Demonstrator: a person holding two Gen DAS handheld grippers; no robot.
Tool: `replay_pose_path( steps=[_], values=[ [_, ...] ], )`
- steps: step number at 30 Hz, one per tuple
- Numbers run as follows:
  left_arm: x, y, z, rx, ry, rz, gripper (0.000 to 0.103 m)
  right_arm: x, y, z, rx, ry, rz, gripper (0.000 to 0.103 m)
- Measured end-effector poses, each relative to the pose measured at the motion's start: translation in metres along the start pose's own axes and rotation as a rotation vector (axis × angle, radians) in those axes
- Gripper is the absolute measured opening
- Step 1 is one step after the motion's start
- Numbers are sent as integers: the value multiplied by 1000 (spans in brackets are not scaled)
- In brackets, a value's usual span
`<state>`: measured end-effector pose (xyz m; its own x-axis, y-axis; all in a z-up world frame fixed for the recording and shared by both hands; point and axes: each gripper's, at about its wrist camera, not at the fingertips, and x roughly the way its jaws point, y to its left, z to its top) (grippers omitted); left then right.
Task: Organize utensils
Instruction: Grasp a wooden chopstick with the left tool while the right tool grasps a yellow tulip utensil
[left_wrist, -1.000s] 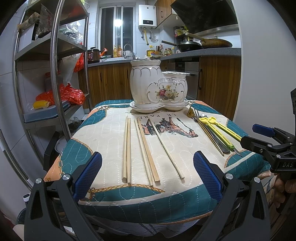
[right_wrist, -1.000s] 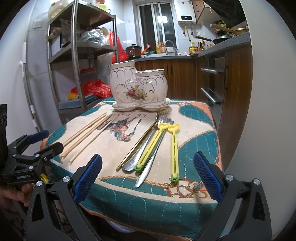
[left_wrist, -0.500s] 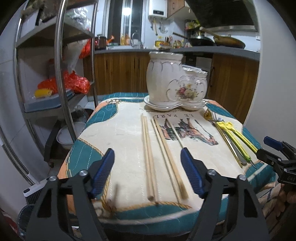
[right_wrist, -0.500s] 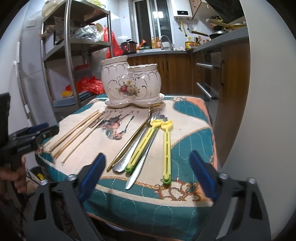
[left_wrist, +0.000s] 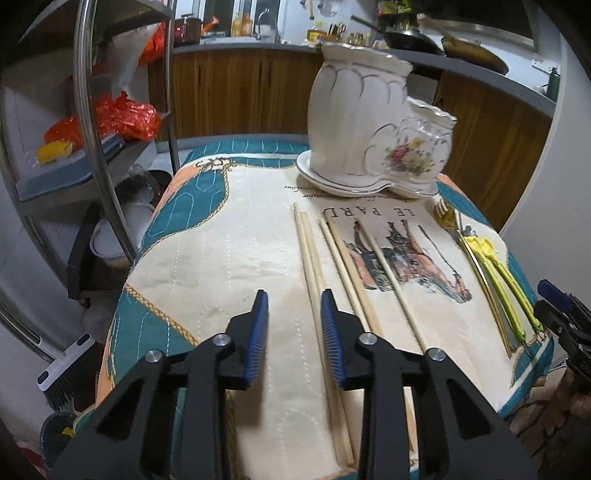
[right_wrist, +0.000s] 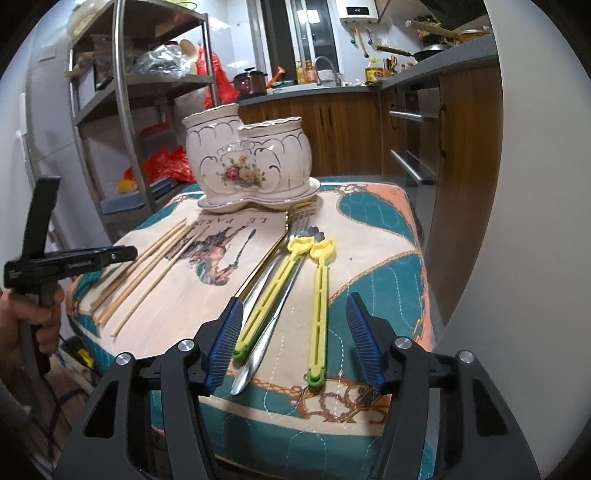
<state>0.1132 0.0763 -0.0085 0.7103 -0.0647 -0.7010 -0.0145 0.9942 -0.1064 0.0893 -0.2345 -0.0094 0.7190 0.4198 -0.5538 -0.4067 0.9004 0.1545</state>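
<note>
A white ceramic two-pot utensil holder (left_wrist: 373, 133) (right_wrist: 247, 162) stands at the far end of the cloth-covered table (left_wrist: 207, 266). Several wooden chopsticks (left_wrist: 314, 266) (right_wrist: 147, 269) lie lengthwise on the left half. A gold fork, metal cutlery (right_wrist: 273, 266) and two yellow plastic utensils (right_wrist: 320, 302) (left_wrist: 506, 280) lie on the right half. My left gripper (left_wrist: 293, 332) is partly open, low over the near ends of the leftmost chopsticks, holding nothing. My right gripper (right_wrist: 293, 336) is open over the handles of the yellow utensils and the metal cutlery, holding nothing.
A metal shelf rack (left_wrist: 92, 110) (right_wrist: 125, 110) with red bags stands left of the table. Wooden kitchen cabinets (left_wrist: 240, 85) and a counter run behind. A white wall (right_wrist: 517, 221) is close on the right. The table's near edge drops off below both grippers.
My left gripper has moved forward and down over the table and its jaws have narrowed over the leftmost chopsticks. My right gripper has moved forward over the yellow utensils and narrowed somewhat.
</note>
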Motion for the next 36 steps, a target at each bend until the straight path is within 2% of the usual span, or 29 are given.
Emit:
replay_pose_path(
  steps=[2,7,13,14,17,22,26,28,36],
  values=[
    [4,-1,2,6,18,-19,28,2,1,0,-1,5,1,60],
    [12,0,10,17,41,-13,28,2,0,1,0,10,0,60],
    [23,5,27,28,110,-38,28,12,-5,18,-38,73,-12,60],
    [25,7,30,24,122,-45,28,13,-6,21,-44,85,-11,57],
    [30,11,36,24,161,-57,26,25,-14,35,-62,171,-3,47],
    [30,15,39,21,193,-66,24,45,-15,46,-116,286,2,40],
    [32,20,43,11,226,-84,24,71,-14,51,-156,411,10,27],
    [34,19,48,25,265,-91,24,77,-13,56,-173,451,12,26],
    [55,13,73,137,499,-104,24,112,-1,81,-279,773,-2,27]
  ],
)
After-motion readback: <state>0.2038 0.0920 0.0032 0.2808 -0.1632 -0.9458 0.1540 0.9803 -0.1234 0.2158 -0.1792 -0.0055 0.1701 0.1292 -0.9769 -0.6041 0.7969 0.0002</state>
